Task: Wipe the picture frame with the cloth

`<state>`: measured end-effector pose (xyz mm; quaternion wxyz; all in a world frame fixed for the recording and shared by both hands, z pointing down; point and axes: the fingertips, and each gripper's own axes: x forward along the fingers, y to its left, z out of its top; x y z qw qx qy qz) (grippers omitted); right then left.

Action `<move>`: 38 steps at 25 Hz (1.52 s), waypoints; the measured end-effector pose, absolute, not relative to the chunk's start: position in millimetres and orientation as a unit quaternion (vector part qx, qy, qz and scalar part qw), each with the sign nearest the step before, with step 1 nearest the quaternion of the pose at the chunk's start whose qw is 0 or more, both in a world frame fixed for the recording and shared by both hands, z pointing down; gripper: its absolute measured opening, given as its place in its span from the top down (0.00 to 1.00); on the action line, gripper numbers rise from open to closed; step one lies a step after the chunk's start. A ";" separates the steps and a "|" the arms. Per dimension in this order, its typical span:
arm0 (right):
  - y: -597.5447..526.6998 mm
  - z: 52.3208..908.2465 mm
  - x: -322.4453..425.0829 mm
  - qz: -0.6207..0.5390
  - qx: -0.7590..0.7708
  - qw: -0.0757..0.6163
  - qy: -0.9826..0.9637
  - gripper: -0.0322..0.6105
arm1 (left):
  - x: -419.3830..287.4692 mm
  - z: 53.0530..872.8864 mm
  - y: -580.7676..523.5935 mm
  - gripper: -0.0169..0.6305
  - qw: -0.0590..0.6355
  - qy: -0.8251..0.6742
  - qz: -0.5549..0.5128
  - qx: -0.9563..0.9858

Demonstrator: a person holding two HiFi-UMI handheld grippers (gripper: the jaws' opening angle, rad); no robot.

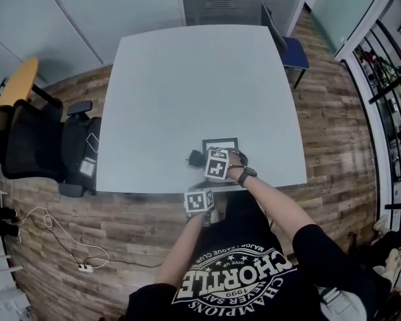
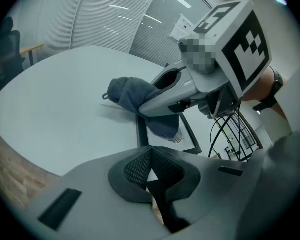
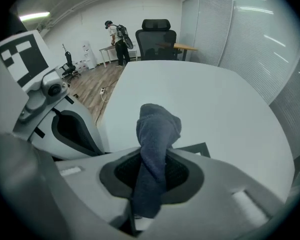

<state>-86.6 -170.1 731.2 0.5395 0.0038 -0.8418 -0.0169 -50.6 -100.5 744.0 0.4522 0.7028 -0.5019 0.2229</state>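
Observation:
The picture frame (image 1: 220, 143), black-rimmed with a white middle, lies flat near the front edge of the white table (image 1: 200, 79). My right gripper (image 1: 202, 159) hovers over the frame's near left side, shut on a dark blue cloth (image 1: 194, 158). The cloth (image 3: 158, 129) sticks up from between the jaws, and a frame corner (image 3: 199, 148) shows behind it. In the left gripper view the cloth (image 2: 129, 95) hangs over the frame (image 2: 141, 134). My left gripper (image 1: 200, 202) is just off the table's front edge, its jaws closed on nothing (image 2: 151, 170).
A black office chair (image 1: 40, 142) stands at the table's left and a blue chair (image 1: 291, 49) at its far right corner. Cables and a power strip (image 1: 85, 267) lie on the wooden floor. Shelving (image 1: 391, 105) runs along the right. A person (image 3: 117, 36) stands far back.

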 end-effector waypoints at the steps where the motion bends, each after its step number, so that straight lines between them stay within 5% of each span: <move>1: -168.4 734.9 -88.0 -0.015 0.003 0.541 -0.841 0.82 | -50.4 744.3 -100.4 0.97 0.452 -0.502 0.223 0.703; 21: -187.4 741.5 27.9 0.020 0.091 0.560 -0.824 0.82 | -51.0 744.1 -98.7 0.97 0.442 -0.501 0.228 0.708; 38: -150.2 734.3 -73.1 0.013 0.000 0.535 -0.844 0.82 | -50.9 743.9 -99.5 0.97 0.459 -0.491 0.204 0.712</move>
